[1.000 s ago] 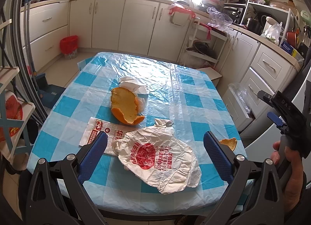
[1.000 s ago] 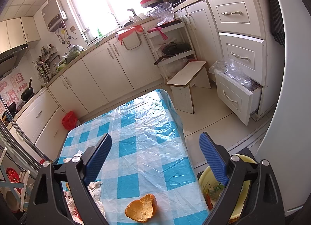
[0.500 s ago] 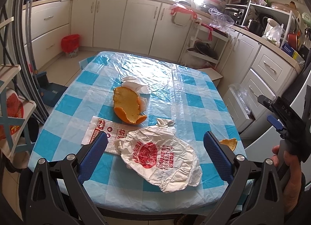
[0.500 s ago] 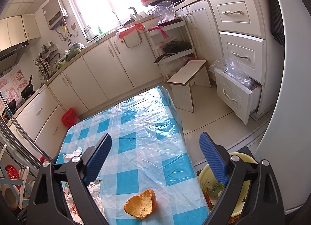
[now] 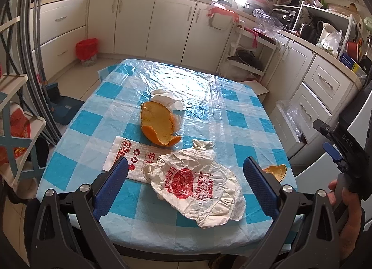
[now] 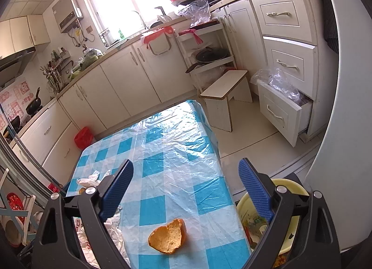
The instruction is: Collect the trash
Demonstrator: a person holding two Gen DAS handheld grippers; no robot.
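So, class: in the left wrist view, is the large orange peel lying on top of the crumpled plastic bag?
No, the large orange peel lies beyond the crumpled plastic bag, against a tissue.

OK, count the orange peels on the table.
2: a large orange peel mid-table beside the tissue, and a small orange peel near the right edge. Smaller bits may hide under the bag.

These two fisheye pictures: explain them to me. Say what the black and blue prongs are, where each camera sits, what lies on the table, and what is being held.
The prongs are two handheld grippers, one per hand, each with a camera looking along its fingers. The left gripper hangs open above a crumpled white bag, a printed paper wrapper, a large orange peel and a tissue on the checked table. The right gripper, also open, looks down on a small orange peel near the table's edge, with a yellow basin of rubbish below. In the left view, the person's hand grips the right tool. Neither gripper holds anything.
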